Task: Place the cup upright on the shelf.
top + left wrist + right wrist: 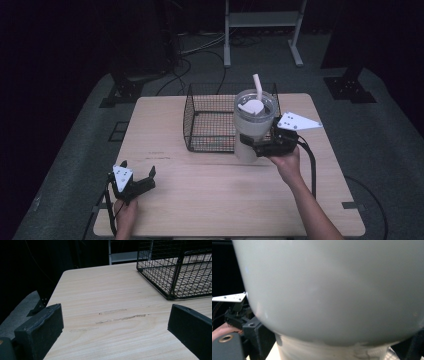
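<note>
The tumbler [252, 125] is a tall pale-grey cup with a clear lid and a white straw [258, 86] standing out of the top. It sits at the front right corner of the wire basket [210, 122], seemingly just outside the basket's front wall; whether its foot rests on the bench [210, 200] or hangs a little above it, I cannot tell. The right gripper [260, 145] has its jaws closed around the lower body, from the side away from the basket.

I judge it stiff and smooth-walled, so it will not give under the jaws but could slip. It is top-heavy: wide above, narrower below, as the right gripper view shows [332, 290]. If there is liquid inside, it would be heavier and prone to tip. The narrow lower section suits the jaws best, held upright; the straw and lid are poor places to hold.

The left gripper [131, 184] rests well in front of the basket, towards the bench's near left corner, its jaws wide apart with nothing between them.
</note>
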`<state>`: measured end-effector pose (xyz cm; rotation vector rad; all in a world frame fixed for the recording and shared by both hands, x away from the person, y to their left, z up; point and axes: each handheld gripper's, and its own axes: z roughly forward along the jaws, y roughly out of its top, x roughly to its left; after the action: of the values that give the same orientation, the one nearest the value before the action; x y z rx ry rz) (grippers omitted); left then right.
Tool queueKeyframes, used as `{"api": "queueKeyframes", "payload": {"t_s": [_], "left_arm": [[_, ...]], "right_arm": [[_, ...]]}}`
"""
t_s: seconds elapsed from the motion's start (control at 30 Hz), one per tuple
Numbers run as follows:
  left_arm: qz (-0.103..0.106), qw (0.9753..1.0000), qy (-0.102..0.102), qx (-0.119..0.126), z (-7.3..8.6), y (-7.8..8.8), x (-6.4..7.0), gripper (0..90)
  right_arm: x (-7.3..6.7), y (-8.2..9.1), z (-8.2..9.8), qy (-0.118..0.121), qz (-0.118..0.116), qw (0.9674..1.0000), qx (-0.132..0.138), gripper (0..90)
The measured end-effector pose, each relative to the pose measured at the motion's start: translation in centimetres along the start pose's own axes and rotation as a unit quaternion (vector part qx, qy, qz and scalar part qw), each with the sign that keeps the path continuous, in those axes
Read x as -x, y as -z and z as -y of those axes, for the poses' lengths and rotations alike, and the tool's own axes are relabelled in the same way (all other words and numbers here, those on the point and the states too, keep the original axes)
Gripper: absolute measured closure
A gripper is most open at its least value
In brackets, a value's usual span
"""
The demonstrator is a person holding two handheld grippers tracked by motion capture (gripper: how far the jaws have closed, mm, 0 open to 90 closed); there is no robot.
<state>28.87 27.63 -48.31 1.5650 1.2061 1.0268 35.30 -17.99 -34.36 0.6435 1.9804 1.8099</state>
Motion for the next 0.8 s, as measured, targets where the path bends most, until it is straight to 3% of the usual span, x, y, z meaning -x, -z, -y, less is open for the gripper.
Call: {"api": "queueKeyframes", "payload": {"t_s": [0.37,0.63,0.8], "left_arm": [[0.002,1.0000,0.003,0.002,0.0,0.0,-0.1,0.0],[0.004,1.0000,0.006,0.003,0.0,0.0,-0.2,0.0],[0.007,0.9999,0.009,0.002,0.0,0.0,-0.2,0.0]], "right_arm": [[1.9,-4.0,-3.0,0.003,-0.014,0.9999,-0.006,8.5],[3.3,-6.6,-3.3,-0.007,-0.018,0.9997,-0.012,8.5],[4.4,-8.3,-3.2,-0.025,-0.019,0.9994,-0.017,8.5]]}}
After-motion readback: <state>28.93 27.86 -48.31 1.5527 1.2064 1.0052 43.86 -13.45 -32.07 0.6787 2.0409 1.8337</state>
